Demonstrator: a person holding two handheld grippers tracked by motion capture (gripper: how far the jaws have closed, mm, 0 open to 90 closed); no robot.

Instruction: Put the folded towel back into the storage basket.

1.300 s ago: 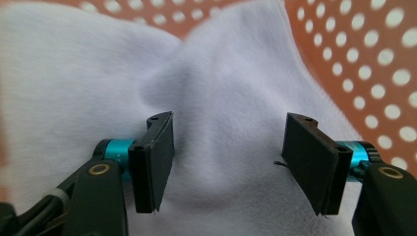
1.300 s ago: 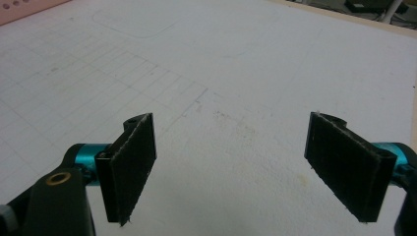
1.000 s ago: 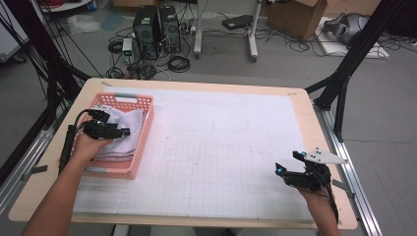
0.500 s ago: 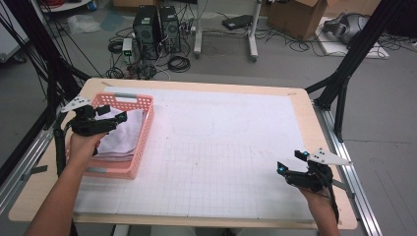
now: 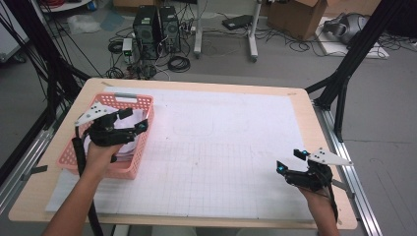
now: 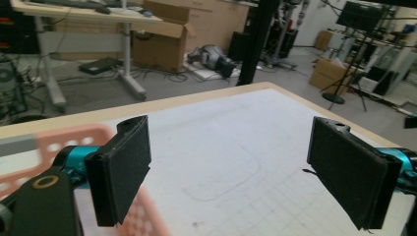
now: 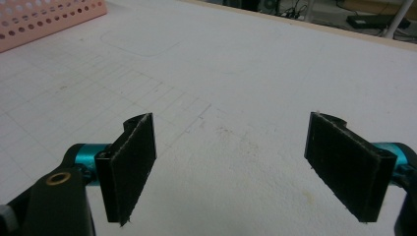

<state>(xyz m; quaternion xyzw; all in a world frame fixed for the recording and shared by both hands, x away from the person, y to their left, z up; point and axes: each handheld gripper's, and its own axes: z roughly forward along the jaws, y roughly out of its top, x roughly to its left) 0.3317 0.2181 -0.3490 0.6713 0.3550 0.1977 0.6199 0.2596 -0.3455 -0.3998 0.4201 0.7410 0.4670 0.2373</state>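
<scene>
A person's left gripper [image 5: 134, 119] hangs above the pink basket [image 5: 140, 101] at the left end of a white gridded mat [image 5: 221, 147], jaws spread wide with nothing between them; they have just been opening. Inside the basket, under that gripper, lies a white folded cloth [image 5: 127, 147]. In the left gripper view the pads [image 6: 125, 172] frame bare mat and the basket's rim [image 6: 74, 137]. The right gripper [image 5: 290, 160] sits low over the mat well apart from the basket, near the table's right front corner, jaws likewise gaping and empty. A faint rounded outline [image 5: 194, 129] is drawn on the mat just right of the basket. No lettering or brand mark can be read anywhere on basket, mat or grippers.
</scene>
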